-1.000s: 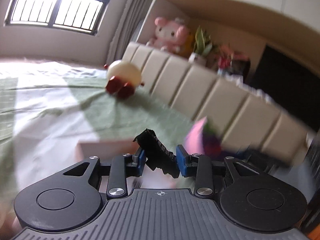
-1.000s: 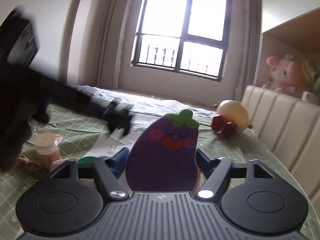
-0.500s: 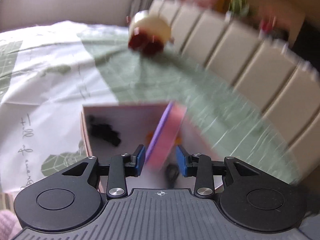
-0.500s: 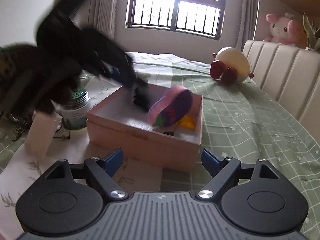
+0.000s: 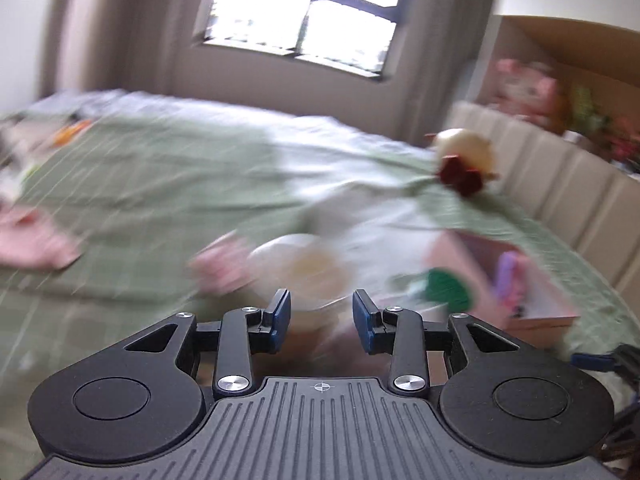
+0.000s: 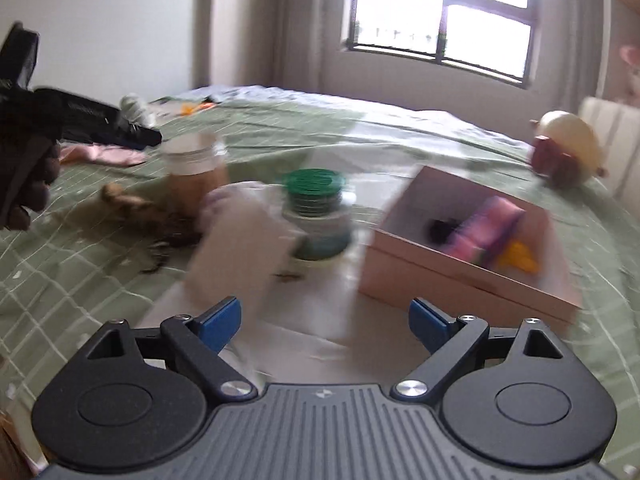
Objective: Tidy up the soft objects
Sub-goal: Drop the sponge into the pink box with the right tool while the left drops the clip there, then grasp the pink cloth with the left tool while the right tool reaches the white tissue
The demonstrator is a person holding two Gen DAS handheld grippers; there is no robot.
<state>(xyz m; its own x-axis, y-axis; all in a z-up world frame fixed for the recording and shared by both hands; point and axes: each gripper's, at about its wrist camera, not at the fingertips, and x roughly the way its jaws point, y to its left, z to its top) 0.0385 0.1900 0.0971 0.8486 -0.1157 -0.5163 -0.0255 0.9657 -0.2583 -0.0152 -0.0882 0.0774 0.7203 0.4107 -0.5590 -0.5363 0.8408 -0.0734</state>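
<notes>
1. Lying in the pink box (image 6: 472,276) at center right of the right wrist view, the purple-and-pink eggplant plush (image 6: 486,230) rests between a small black item (image 6: 442,228) and a yellow item (image 6: 518,258); the same plush (image 5: 506,276) shows at right center of the blurred left wrist view, inside the box (image 5: 536,320).
2. Blue pads spread wide, the right gripper (image 6: 324,318) holds nothing at the bottom of its frame.
3. Pads parted with an empty gap, the left gripper (image 5: 322,314) fills the bottom of its own view and also reaches in from the upper left of the right wrist view (image 6: 154,138), held by a dark-gloved hand (image 6: 24,176).
4. Just left of the box stand a green-lidded jar (image 6: 318,216), a pale tilted carton (image 6: 240,256) and, behind it, a clear-lidded jar (image 6: 196,172) with brown contents.
5. A cream round plush with red feet (image 6: 566,150) sits at the right edge on the green checked bedspread (image 6: 80,264), well apart from the box, with a window (image 6: 440,16) at upper center.
</notes>
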